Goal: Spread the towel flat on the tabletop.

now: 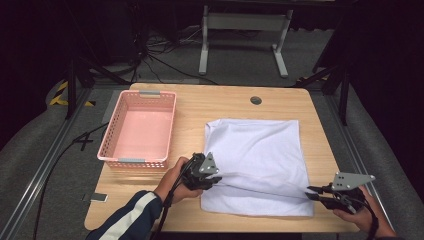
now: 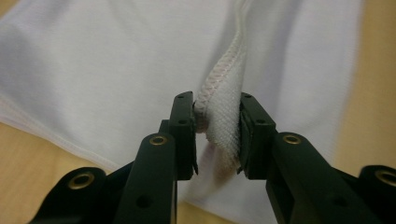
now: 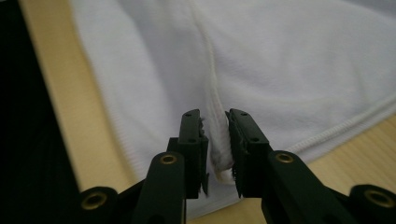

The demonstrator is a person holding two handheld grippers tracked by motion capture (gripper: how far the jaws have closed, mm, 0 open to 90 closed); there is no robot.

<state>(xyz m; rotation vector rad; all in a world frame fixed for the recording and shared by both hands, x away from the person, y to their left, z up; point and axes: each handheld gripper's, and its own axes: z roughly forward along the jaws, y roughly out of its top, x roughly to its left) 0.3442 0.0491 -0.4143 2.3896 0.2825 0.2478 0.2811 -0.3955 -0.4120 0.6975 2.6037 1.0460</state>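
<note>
White cloth (image 1: 260, 160) lies folded flat on the right half of the wooden table (image 1: 210, 107), roughly rectangular, its near edge close to the table's front edge.

Left tool (image 1: 216, 179) sits at the cloth's near-left corner, held by the person's left hand (image 1: 175, 182), dark sleeve with a white stripe (image 1: 127, 217) coming in from the bottom. In the left gripper view the left tool (image 2: 217, 133) has its jaws closed narrow on a stitched hem of the cloth (image 2: 116, 70), the hem standing up between the pads and running away from the camera.

Right tool (image 1: 314, 192) is at the cloth's near-right corner, right hand (image 1: 362, 215) behind it near the table's front-right corner. In the right gripper view the right tool (image 3: 215, 142) is also clamped narrow on a pinched-up fold of cloth (image 3: 289, 60), a bit of frayed edge showing below the pads.

Between the two tools the near edge of the cloth is lifted into a taut straight ridge, a shadow line under it; the rest stays flat on the table.

Pink plastic basket (image 1: 112, 137) sits on the table's left side, well apart from the cloth, nothing visible inside. A small round dark grommet (image 1: 256, 100) is in the table top near the far edge. Beyond the table: grey floor, cables, a white table frame (image 1: 245, 30).
</note>
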